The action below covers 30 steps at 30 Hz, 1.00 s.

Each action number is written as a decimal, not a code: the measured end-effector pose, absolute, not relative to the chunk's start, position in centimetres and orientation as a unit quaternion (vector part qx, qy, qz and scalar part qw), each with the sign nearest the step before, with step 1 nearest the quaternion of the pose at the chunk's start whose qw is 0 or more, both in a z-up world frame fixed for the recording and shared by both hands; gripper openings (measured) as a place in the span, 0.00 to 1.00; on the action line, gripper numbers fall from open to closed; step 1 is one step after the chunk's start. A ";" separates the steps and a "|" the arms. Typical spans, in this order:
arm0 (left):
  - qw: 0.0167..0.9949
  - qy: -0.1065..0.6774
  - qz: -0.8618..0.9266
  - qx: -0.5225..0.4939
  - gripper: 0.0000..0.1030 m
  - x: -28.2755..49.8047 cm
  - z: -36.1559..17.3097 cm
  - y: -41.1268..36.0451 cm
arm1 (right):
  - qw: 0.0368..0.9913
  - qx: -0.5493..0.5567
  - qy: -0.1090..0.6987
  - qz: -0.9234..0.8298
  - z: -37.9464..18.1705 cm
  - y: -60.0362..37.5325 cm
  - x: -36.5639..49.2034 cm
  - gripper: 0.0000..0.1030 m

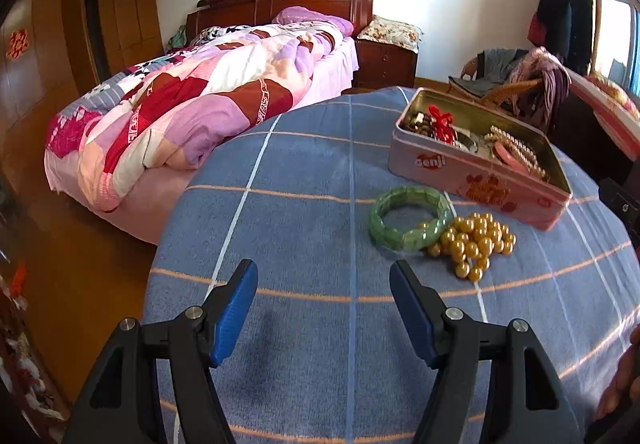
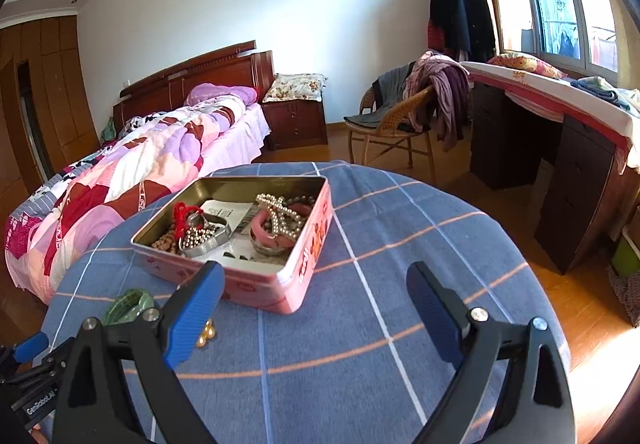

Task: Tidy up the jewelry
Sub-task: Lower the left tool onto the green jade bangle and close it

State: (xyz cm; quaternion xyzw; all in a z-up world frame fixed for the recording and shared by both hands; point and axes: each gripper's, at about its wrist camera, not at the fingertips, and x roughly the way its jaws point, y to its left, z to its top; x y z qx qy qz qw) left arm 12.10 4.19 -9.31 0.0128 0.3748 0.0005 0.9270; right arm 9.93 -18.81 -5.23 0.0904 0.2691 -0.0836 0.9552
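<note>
Just in front of the pink tin [image 1: 476, 180], the green bangle [image 1: 408, 218] (touching the gold beads [image 1: 474, 240]) lies ahead-right of the left gripper [image 1: 324, 284], nearer than the right gripper [image 2: 316, 288]; both gape empty.

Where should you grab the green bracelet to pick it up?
Best guess: pinch one side of the green bracelet's ring, one finger inside the hole and one outside. It lies flat on the blue cloth, so come from above. Choose the left arc, away from the gold beads touching its right side. The left tool is open and empty, nearest.
</note>
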 end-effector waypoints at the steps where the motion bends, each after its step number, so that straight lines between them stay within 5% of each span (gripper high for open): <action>1: 0.926 0.377 -0.002 0.021 0.66 12.0 -9.4 4.1 | 0.954 0.092 0.276 -0.078 -5.4 -18.7 9.8 0.92; 30: 0.921 0.374 -0.075 0.079 0.66 16.4 -9.2 -0.3 | 0.925 0.131 0.355 -0.028 -7.6 -18.3 10.0 0.92</action>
